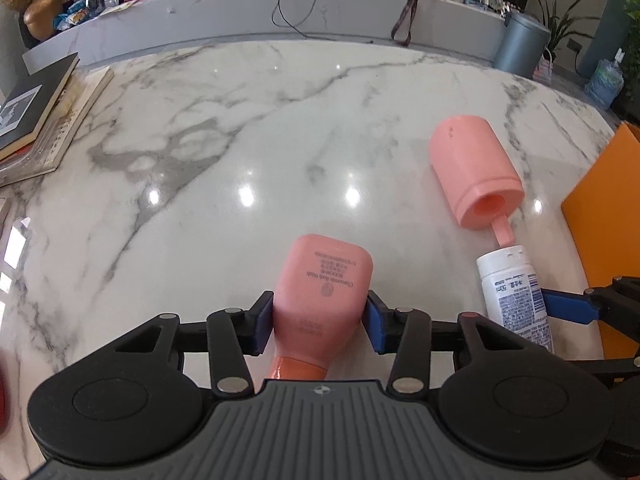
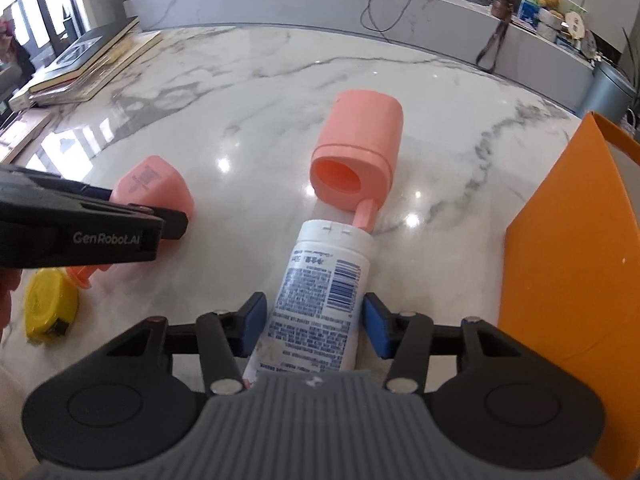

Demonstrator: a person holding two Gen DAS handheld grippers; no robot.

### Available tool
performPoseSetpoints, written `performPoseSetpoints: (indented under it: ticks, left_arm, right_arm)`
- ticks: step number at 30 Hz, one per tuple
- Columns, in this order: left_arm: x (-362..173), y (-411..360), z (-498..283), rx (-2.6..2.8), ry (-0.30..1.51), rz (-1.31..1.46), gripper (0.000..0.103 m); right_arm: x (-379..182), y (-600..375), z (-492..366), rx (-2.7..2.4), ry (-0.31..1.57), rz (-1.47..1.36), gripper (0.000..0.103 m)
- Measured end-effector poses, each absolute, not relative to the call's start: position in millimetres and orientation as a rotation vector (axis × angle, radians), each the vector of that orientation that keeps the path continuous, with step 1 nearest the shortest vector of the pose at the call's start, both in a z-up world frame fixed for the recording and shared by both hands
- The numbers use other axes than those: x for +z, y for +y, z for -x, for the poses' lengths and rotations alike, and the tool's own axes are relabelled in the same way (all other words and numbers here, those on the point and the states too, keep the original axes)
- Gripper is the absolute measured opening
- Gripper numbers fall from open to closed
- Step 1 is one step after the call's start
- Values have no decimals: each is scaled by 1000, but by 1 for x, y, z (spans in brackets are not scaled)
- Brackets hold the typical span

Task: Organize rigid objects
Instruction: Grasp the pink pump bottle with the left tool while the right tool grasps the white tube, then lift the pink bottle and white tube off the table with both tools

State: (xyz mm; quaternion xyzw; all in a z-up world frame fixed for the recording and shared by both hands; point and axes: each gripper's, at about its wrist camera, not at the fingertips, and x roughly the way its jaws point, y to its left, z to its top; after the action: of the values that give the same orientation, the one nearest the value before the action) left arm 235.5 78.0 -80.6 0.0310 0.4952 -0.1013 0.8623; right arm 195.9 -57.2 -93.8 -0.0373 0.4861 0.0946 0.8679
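A pink body-wash bottle (image 1: 324, 276) lies on the marble table, its orange cap toward the camera. My left gripper (image 1: 318, 320) is shut on it, a blue pad against each side. To its right lies a white printed tube (image 2: 320, 284), gripped across its middle by my right gripper (image 2: 316, 320). In the left wrist view one blue pad of the right gripper presses the tube (image 1: 512, 296). A pink cup with a short handle (image 2: 356, 152) lies on its side just beyond the tube's cap, the handle touching it. The pink bottle (image 2: 152, 184) is partly hidden behind the left gripper's fingers (image 2: 172, 220).
An orange bin wall (image 2: 568, 260) stands close on the right. A yellow tape measure (image 2: 50, 308) lies at the near left. Stacked books (image 1: 36, 120) occupy the far left of the table (image 1: 240, 120). A raised marble ledge with clutter runs along the back.
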Motion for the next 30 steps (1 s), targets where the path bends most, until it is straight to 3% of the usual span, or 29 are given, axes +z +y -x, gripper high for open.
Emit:
performPoseSetpoints:
  ticks: [11,18,23,30]
  left_arm:
    - [-80,65,-214,-257,1101,-66,52]
    - [-80,69,-215,-233,1077,-21,54]
    - [-80,65,-215,-233,1069,-46,50]
    - [-74,64,-211,-243,1057,-45,49]
  right_arm:
    - [-92,-58,-170,259,1037,106,51]
    - [-94,-52,-175,238,1035,91,60]
    - [-94,-49,-175,235,1013,116,46]
    - [-90,-48,-174,248,1008,125,44]
